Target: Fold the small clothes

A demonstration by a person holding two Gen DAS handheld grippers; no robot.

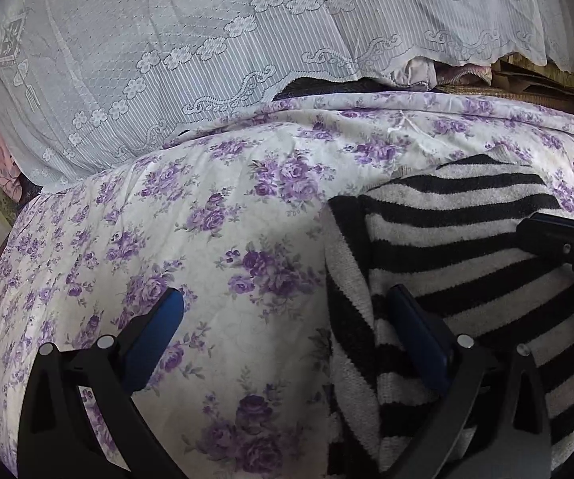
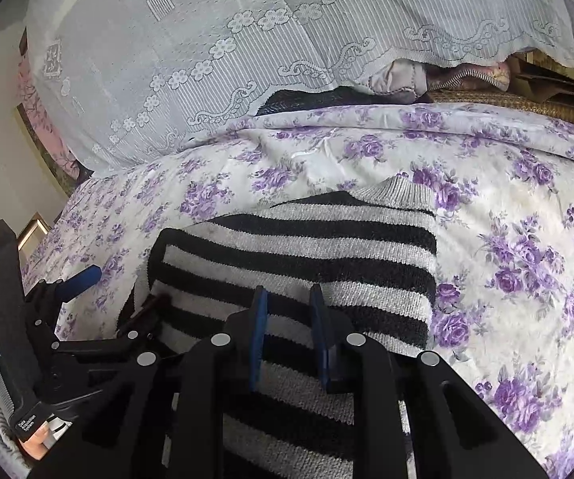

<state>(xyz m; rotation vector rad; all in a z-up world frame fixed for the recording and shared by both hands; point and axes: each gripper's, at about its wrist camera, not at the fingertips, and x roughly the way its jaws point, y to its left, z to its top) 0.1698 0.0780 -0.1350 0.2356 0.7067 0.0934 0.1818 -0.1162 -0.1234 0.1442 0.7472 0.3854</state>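
A black-and-white striped knit garment point(image 1: 466, 271) lies folded on the purple-flowered bedsheet point(image 1: 215, 239); it also fills the middle of the right wrist view point(image 2: 307, 255). My left gripper point(image 1: 287, 303) is open wide at the garment's left folded edge: one blue finger point(image 1: 414, 331) rests on the knit, the other over the sheet. My right gripper point(image 2: 287, 303) sits low over the garment's near part with its blue fingers a small gap apart and nothing pinched between them. The left gripper shows at the left of the right wrist view point(image 2: 83, 275), the right gripper at the right edge of the left wrist view point(image 1: 566, 235).
A white lace cover point(image 1: 167, 60) drapes over a bulky pile behind the sheet. Bundled fabrics point(image 2: 438, 76) and a woven mat point(image 2: 526, 99) sit at the back right. A wall and pink floral cloth point(image 2: 35, 92) are at the left.
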